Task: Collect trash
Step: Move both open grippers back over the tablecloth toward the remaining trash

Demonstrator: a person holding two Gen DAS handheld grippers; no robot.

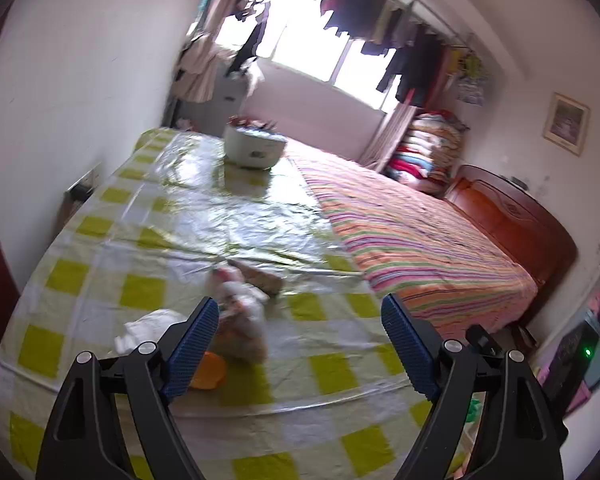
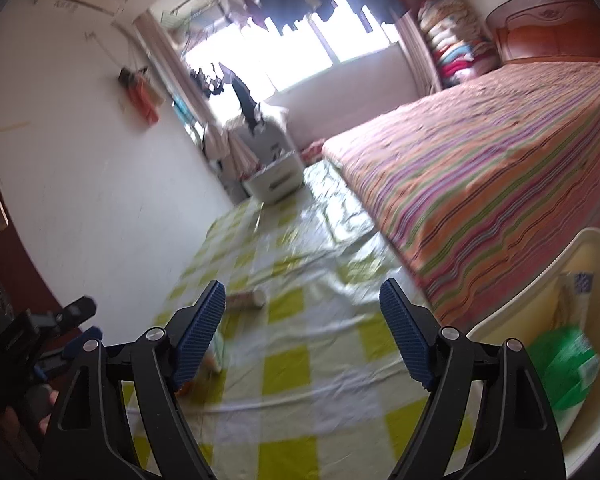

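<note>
Now both grippers hang over a shiny plastic sheet (image 1: 100,248) with yellow-green and white squares. It lies flat beside a bed with a striped cover (image 1: 420,236).

The left gripper (image 1: 300,316) has its two blue fingers wide apart, and nothing is between them. Just past its left finger sits a small heap of trash on the sheet. It has a crumpled white wrapper (image 1: 242,320), a white tissue (image 1: 148,326) near it, and an orange piece (image 1: 210,372) partly hidden behind the finger. A brown tube-shaped bit (image 1: 260,276) lies a little farther on. All of this is blurry.

The right gripper (image 2: 302,306) also has its blue fingers wide apart and holds nothing. A small paper roll (image 2: 248,299) lies on the sheet ahead, near its left finger. At the right edge of this view is a cream bin (image 2: 540,292). Inside it sit a green bag (image 2: 568,364) and some pale paper.

Far off, a white tub (image 1: 254,148) stands at the end of the sheet, under a bright window (image 1: 300,40) with clothes hanging above.
</note>
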